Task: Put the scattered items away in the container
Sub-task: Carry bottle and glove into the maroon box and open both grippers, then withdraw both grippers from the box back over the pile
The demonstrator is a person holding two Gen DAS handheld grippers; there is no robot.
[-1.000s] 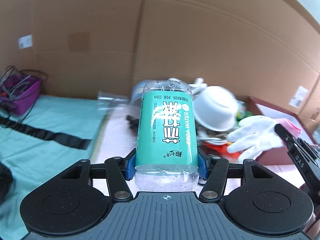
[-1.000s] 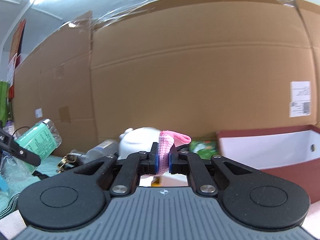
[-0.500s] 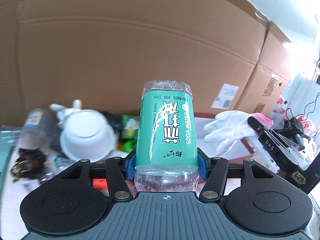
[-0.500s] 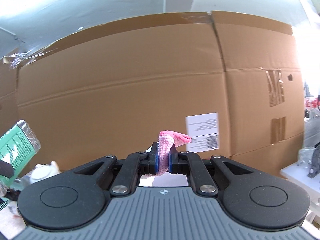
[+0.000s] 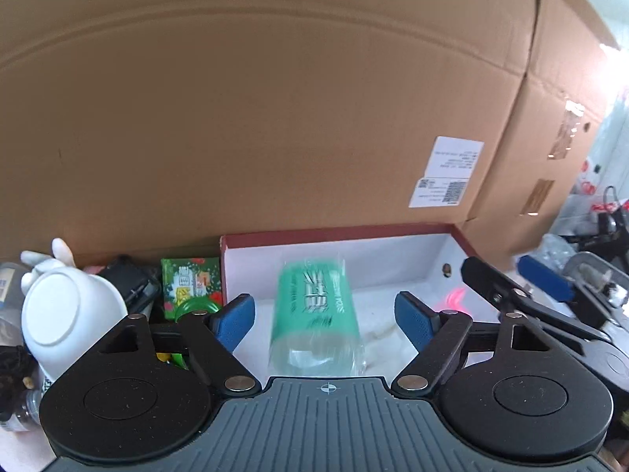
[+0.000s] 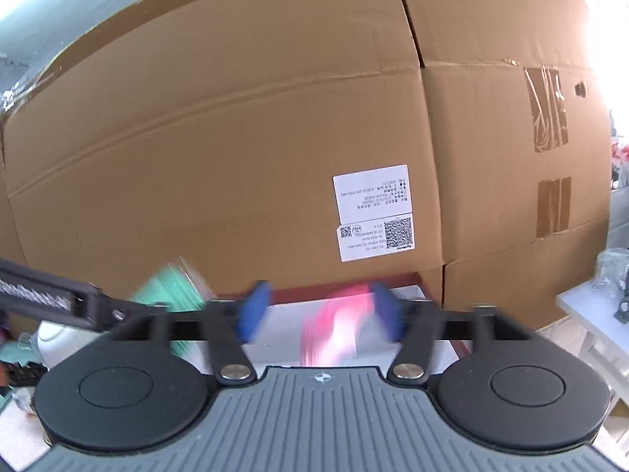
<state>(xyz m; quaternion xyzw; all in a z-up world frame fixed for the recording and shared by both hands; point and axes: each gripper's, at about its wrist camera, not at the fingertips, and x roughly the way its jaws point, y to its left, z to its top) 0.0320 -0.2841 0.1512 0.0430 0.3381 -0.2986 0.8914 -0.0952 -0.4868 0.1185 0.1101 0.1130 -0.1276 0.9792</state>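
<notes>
My left gripper (image 5: 326, 314) is open over the red box with a white inside (image 5: 393, 259). The green-labelled soda water bottle (image 5: 314, 314) is blurred between the jaws, free of the blue pads and dropping into the box. My right gripper (image 6: 320, 314) is open too. The pink cloth (image 6: 334, 330) is blurred between its jaws, free of the pads, above the box (image 6: 409, 287). The right gripper also shows at the right of the left wrist view (image 5: 511, 299), with a pink blur (image 5: 452, 299) under it. The bottle shows as a green blur in the right wrist view (image 6: 169, 291).
A big cardboard wall (image 5: 275, 118) stands right behind the box. Left of the box lie a white bowl (image 5: 59, 310), a green packet (image 5: 188, 283), a black item (image 5: 125, 283) and a clear bottle (image 5: 8, 287). A white table (image 6: 589, 314) is at the right.
Both grippers have opened over the red box. The soda bottle has left the left jaws and the pink cloth has left the right jaws; both are falling.
</notes>
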